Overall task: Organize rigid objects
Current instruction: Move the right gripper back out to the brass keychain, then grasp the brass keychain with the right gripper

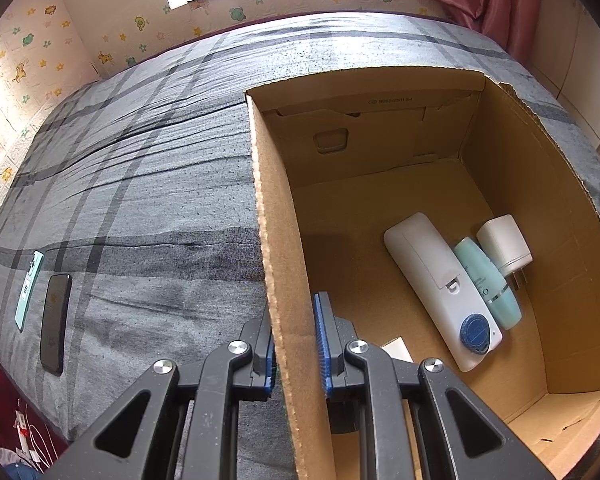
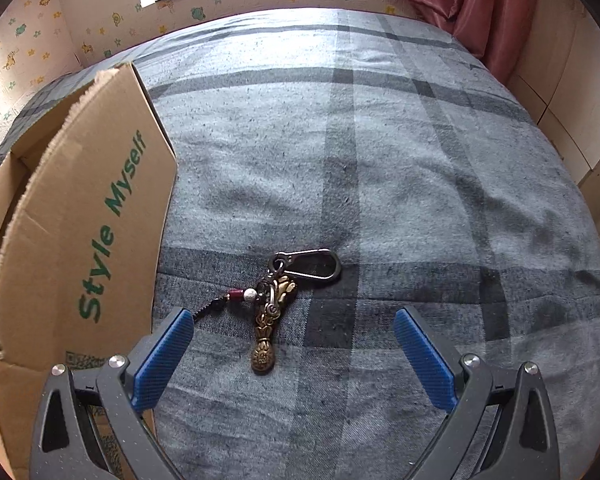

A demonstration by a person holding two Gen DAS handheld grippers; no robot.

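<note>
A brown cardboard box (image 1: 284,280) stands on the bed. My left gripper (image 1: 296,344) is shut on the box's left wall, one finger outside and one inside. Inside lie a white remote-like device (image 1: 440,288), a teal tube (image 1: 488,284) and a white plug adapter (image 1: 504,244). In the right wrist view the box (image 2: 84,240), printed "Style Myself", stands at the left. A brass keychain (image 2: 276,304) with a carabiner lies on the bed just ahead of my right gripper (image 2: 292,320), which is open and empty, its fingers either side of the charm.
A black phone (image 1: 56,320) and a teal phone (image 1: 28,288) lie on the grey plaid bedsheet (image 2: 420,160) at the far left. A small white card (image 1: 398,348) lies in the box. Pink curtain (image 2: 480,8) hangs at the far right, by the wall.
</note>
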